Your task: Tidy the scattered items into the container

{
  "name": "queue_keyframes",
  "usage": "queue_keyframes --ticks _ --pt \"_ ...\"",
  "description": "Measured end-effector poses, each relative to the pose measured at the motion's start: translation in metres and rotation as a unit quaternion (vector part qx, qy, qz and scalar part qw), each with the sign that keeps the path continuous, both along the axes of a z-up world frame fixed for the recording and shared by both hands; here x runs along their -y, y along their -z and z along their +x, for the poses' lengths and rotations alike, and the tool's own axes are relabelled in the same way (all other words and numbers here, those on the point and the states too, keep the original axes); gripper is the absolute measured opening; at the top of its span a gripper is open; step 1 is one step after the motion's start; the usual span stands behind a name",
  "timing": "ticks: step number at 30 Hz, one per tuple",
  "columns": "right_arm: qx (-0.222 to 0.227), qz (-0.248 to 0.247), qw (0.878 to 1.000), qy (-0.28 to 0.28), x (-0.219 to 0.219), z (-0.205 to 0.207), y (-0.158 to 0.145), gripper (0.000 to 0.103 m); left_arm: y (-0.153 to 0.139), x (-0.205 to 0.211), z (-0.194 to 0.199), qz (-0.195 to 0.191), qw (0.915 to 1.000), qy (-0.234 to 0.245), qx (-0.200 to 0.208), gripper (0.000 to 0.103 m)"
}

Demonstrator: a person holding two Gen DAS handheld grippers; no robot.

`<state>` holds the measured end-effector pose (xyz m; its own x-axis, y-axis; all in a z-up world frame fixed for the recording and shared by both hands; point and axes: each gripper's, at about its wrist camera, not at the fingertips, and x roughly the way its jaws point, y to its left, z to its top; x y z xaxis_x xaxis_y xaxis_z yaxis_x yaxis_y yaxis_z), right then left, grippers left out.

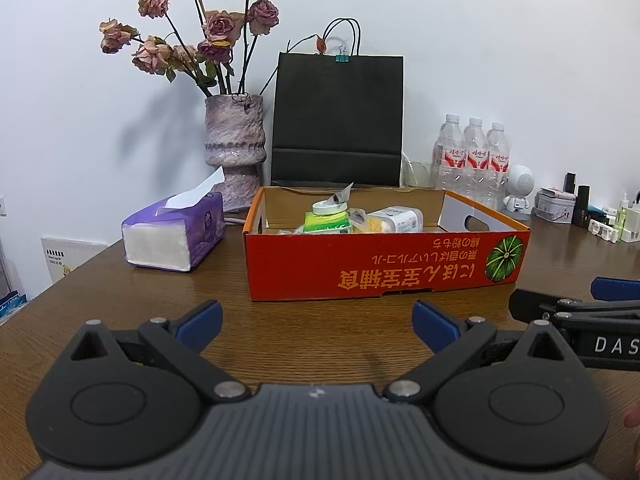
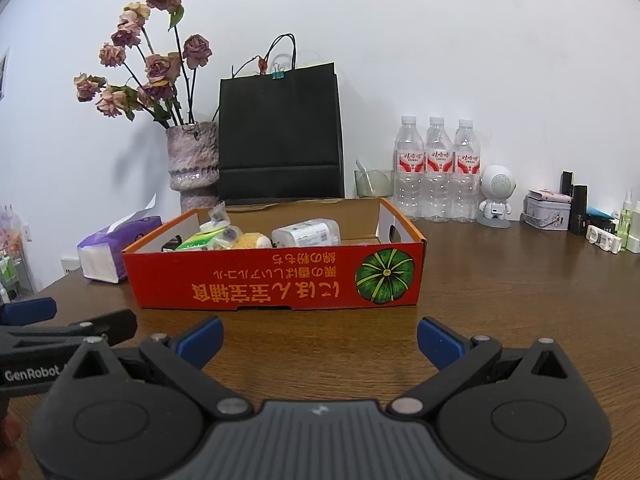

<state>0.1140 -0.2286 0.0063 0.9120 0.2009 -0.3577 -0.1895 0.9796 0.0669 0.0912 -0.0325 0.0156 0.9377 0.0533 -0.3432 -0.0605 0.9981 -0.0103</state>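
Both of your grippers hang released and empty over the bare near strip of the wooden table (image 1: pixel 320 320): the left gripper (image 1: pixel 318 322) has its blue pads spread wide, and the right gripper (image 2: pixel 320 338) is spread just the same, with nothing between the pads of either.

The red cardboard box (image 1: pixel 384 268) sits just beyond them, at the middle of the table, its printed side toward you. The small items are already inside it, bunched toward its left half: a roll of tape (image 1: pixel 329 208) on top of a green packet (image 1: pixel 326 222), a white bottle lying on its side (image 1: pixel 398 218) and something yellow (image 2: pixel 250 240) between them. By the look of it, nothing is left scattered on the table near you, so the tidying seems all but finished.

Your best move now is a check: keep both grippers low and apart, sweep your view left and right, and reach in only if something is poking over the rim.

Counted: one box, one tissue pack (image 1: pixel 174 232) to its left, one vase of dried roses (image 1: pixel 235 148), one black paper bag (image 1: pixel 338 120), three water bottles (image 2: pixel 438 168) at the far right, and one small white robot figure (image 2: pixel 496 194). How many items lie in the box, I cannot tell exactly.
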Motion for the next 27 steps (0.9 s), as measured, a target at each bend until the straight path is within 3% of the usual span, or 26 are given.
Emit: queue_keyframes --ticks 27 --pt "0.002 0.000 1.000 -0.001 -0.0010 -0.0007 0.0000 0.103 -0.0005 -0.0009 -0.0013 -0.003 1.0000 -0.002 0.003 0.103"
